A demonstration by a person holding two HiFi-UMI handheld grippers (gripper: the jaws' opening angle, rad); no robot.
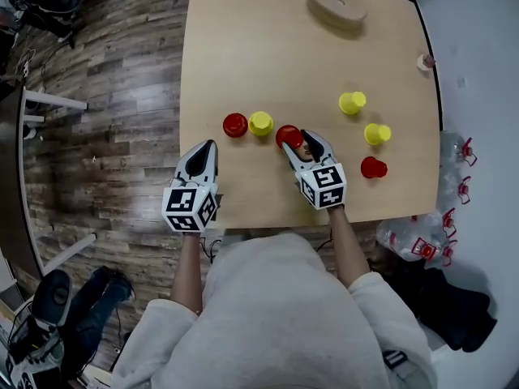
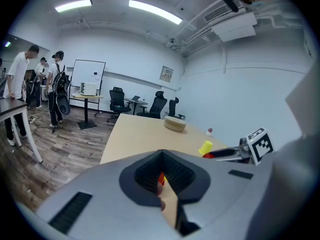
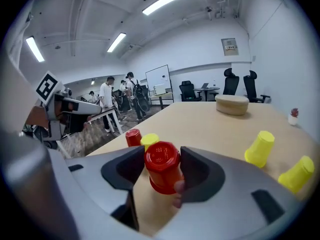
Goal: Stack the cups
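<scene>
Red cup near yellow cup (inverted)

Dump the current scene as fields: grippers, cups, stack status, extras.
left gripper: fingers together, empty, above the near part of the table
right gripper: fingers closed on gripped red cup
gripped red cup: upside down, slightly tilted; cannot tell if it is lifted
left pair: left red cup beside left yellow cup
right group: far yellow cup, near yellow cup, right red cup, all apart
stacked: none yet
extras: round wooden block at the far side of the table
</scene>
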